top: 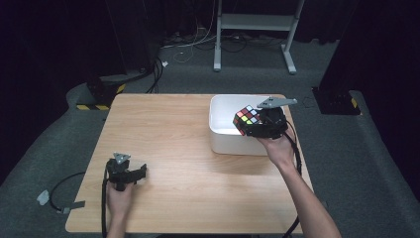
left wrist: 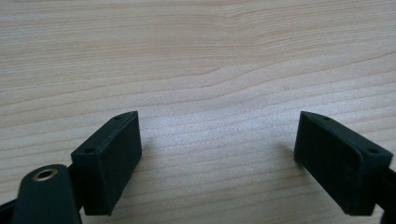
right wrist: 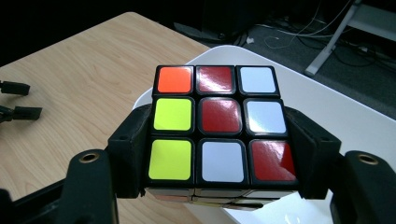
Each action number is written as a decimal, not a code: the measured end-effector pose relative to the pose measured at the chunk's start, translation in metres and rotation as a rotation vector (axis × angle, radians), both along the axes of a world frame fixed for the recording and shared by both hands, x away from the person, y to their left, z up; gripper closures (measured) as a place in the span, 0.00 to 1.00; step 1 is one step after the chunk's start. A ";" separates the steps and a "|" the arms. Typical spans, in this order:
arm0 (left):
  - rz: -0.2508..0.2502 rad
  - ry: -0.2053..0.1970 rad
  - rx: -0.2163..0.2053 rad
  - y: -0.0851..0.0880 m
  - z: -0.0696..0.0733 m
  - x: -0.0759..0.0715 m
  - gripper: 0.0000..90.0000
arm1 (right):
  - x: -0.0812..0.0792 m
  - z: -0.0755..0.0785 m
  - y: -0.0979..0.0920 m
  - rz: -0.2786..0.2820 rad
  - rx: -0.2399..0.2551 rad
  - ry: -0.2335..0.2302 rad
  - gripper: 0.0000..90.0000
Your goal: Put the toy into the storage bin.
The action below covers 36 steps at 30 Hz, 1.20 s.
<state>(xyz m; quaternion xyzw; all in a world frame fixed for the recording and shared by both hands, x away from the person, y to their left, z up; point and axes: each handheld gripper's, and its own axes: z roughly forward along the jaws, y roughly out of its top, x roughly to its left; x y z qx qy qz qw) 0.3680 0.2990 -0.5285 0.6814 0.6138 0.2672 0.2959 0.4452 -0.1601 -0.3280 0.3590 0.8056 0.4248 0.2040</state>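
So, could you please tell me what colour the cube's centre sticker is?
Red, on the cube; clearest in the right gripper view.

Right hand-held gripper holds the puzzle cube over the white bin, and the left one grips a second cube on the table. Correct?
Not quite. The left hand-held gripper grips nothing: the left gripper view shows open jaws over bare table. The rest holds.

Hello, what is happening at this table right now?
A person works with a gripper in each hand. The right gripper is shut on a puzzle cube and holds it above the white bin at the far right of the wooden table. The left gripper is open, with nothing between its fingers, low over the bare wood near the table's front left.
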 end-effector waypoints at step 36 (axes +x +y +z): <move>0.000 0.002 0.000 0.000 0.000 0.000 0.17 | 0.058 0.007 0.000 -0.121 -0.015 0.032 0.37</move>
